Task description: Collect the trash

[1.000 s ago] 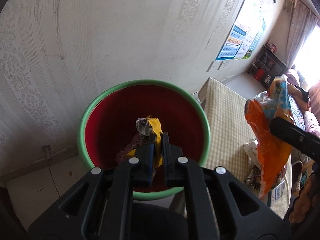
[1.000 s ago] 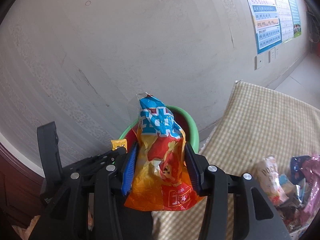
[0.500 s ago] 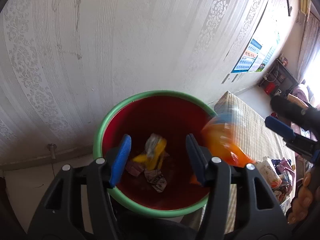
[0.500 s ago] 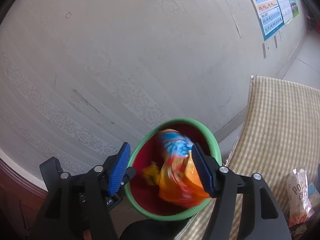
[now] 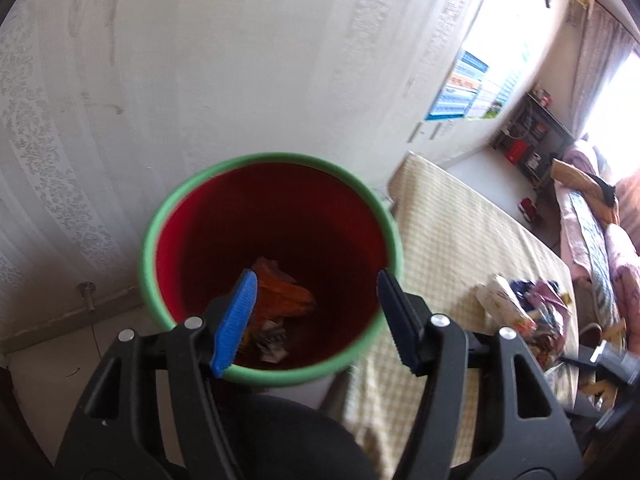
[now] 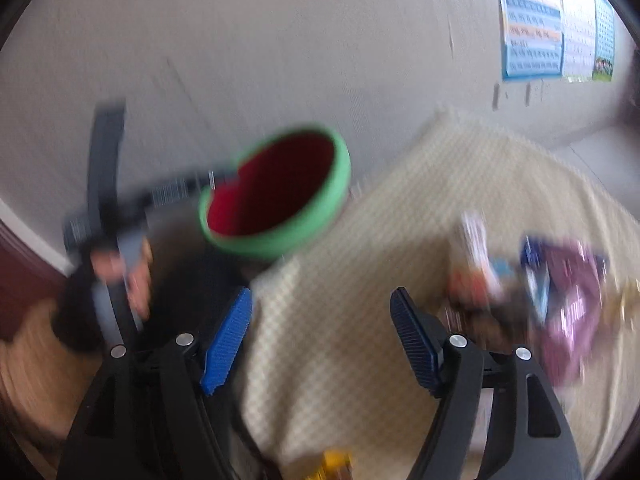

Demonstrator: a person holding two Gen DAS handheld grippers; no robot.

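Observation:
A red bin with a green rim stands against the wall; it also shows in the blurred right wrist view. Inside lie an orange snack bag and crumpled wrappers. My left gripper is open and empty just above the bin's near rim. My right gripper is open and empty over the checked cloth, to the right of the bin. A pile of snack wrappers lies on the cloth; it also shows in the right wrist view.
The patterned wall is right behind the bin, with posters on it. A checked cloth covers the table right of the bin. A shelf and bedding stand at the far right. Tiled floor lies lower left.
Both grippers opened. The yellow wrapper left the left gripper and the orange bag left the right one; both lie in the bin. The right gripper has swung away toward the table.

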